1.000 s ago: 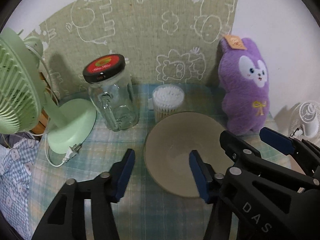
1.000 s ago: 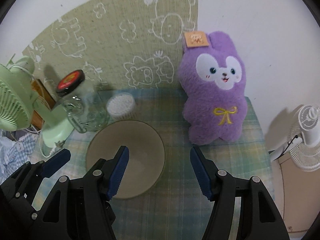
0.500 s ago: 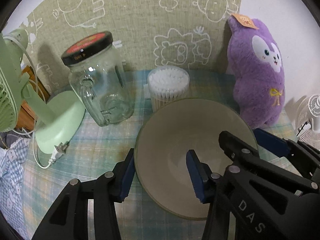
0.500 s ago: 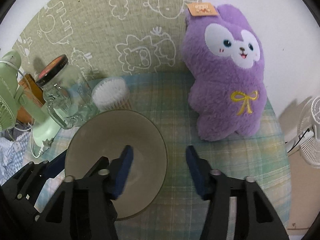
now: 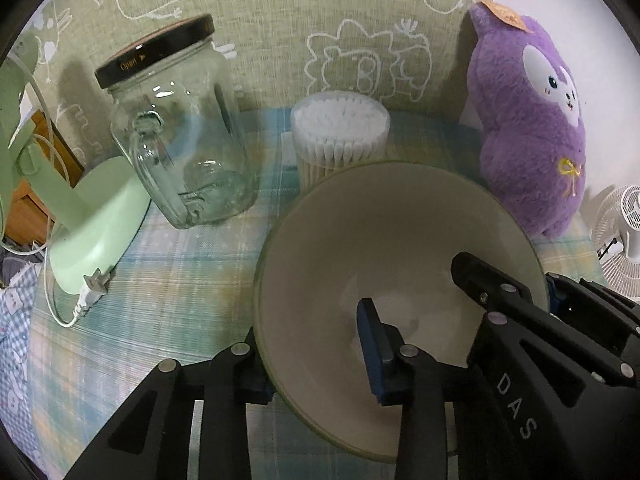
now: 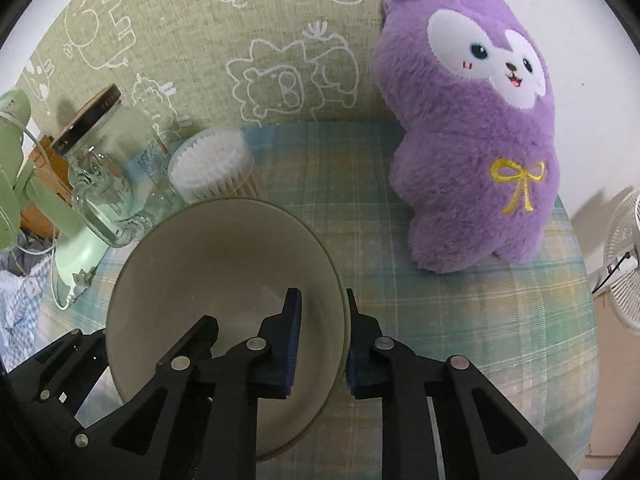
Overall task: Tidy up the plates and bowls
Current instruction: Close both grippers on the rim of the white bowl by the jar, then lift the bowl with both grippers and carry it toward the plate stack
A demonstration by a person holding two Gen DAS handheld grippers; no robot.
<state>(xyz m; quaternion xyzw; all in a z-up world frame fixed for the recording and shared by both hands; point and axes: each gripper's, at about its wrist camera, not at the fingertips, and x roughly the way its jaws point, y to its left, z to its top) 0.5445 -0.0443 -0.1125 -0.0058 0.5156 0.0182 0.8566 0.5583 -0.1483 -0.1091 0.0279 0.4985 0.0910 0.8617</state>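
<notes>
A beige bowl (image 5: pixel 400 240) (image 6: pixel 224 264) stands upright on the checked tablecloth (image 6: pixel 460 320). My left gripper (image 5: pixel 312 332) straddles its near-left rim, one blue-padded finger outside and one inside. Its jaws are closing, and a gap still shows between the inner pad and the wall. My right gripper (image 6: pixel 322 300) straddles the bowl's right rim. Its jaws are closing tight there, with a pad against each side of the wall. Each gripper also shows at the edge of the other's view.
Behind the bowl stand a lidded glass jar (image 5: pixel 180 140) and a tub of cotton swabs (image 5: pixel 340 132). A purple plush toy (image 6: pixel 472 140) sits at the back right. A green fan's base (image 5: pixel 96 232) with its plug lies left. A white fan (image 6: pixel 624 260) is beyond the table's right edge.
Both grippers came down and forward over the bowl. The right jaws narrowed from wide apart to gripping the right rim. The left jaws narrowed around the left rim.
</notes>
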